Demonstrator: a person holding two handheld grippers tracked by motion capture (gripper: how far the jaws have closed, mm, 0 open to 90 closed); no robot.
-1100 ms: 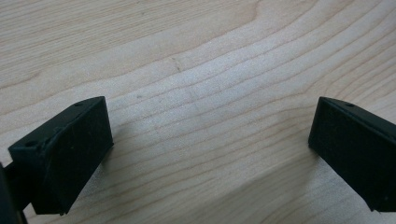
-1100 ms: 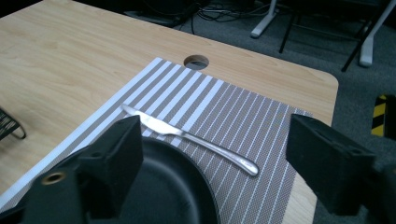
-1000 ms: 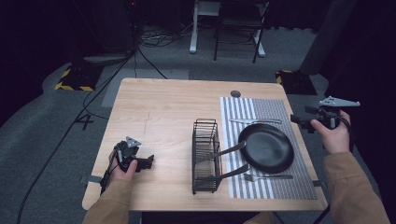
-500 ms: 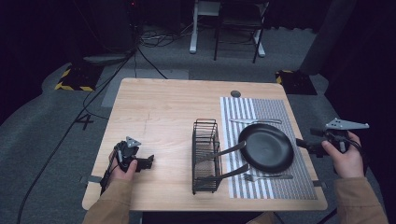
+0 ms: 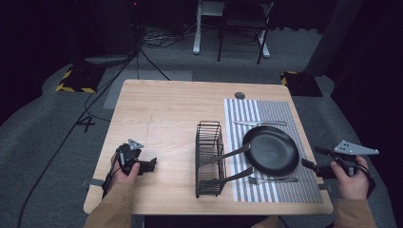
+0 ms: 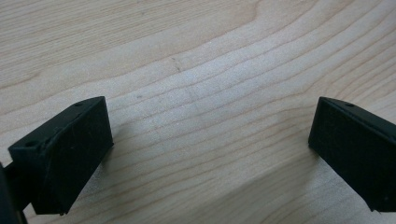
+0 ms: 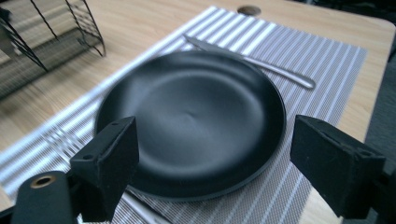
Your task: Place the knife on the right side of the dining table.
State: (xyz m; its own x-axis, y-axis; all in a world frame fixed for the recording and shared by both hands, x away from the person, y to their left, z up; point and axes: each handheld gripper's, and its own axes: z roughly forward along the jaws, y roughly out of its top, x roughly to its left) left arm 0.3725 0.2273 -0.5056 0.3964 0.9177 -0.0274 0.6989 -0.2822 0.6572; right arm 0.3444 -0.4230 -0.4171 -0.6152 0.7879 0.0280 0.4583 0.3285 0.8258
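While your right gripper (image 5: pixel 311 159) hangs at the right edge of the table (image 5: pixel 166 114) with its jaws spread wide and nothing between them, you are in the approach step: lining up on the black plate (image 5: pixel 271 150), not yet touching it. That plate lies flat on the striped placemat (image 5: pixel 280 111), just right of the wire rack (image 5: pixel 209 159), between a knife (image 5: pixel 260 123) beyond it and a fork (image 5: pixel 272 180) on your side. In the right gripper view the plate (image 7: pixel 196 121) sits straight ahead between the spread jaws, its near rim just short of them.

Being round, the plate has no long axis to speak of and points nowhere; it faces up, hollow side showing, so any part of the rim serves. The next move, as I judge it, calls for you to bring the jaws low and level to the near right rim, slip one under the lip and one over, and close there. Mind the fork, which lies close beside that edge.

Your left gripper (image 5: pixel 142 165) rests low over bare wood near the front left of the table, jaws spread and empty, as the left gripper view confirms; it has no part in this step
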